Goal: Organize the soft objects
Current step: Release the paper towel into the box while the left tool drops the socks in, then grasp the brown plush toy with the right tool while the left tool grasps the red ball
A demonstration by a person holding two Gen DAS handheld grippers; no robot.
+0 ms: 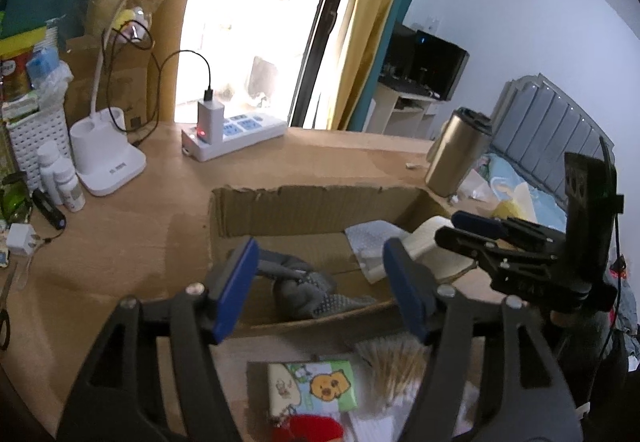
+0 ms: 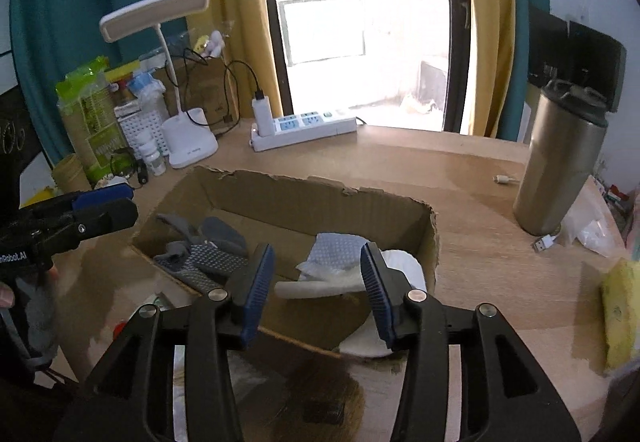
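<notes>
Right wrist view: right gripper (image 2: 316,290) jaws apart, empty, over pale sock (image 2: 320,288) in torn cardboard box (image 2: 304,194) | left gripper (image 1: 320,290) apart, empty, above grey dotted sock (image 1: 308,290) | step: socks dropped in | next: fetch yellow sponge (image 2: 620,314), far right

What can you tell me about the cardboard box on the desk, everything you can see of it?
The cardboard box is a shallow, open-topped tray of plain brown corrugated board, its top edges torn and ragged. It sits flat on the wooden desk, in front of the white power strip. Inside lie a grey dotted sock at one end and a pale dotted sock with a white insole at the other. Both tools hover open over its near edge, not touching it.
</notes>
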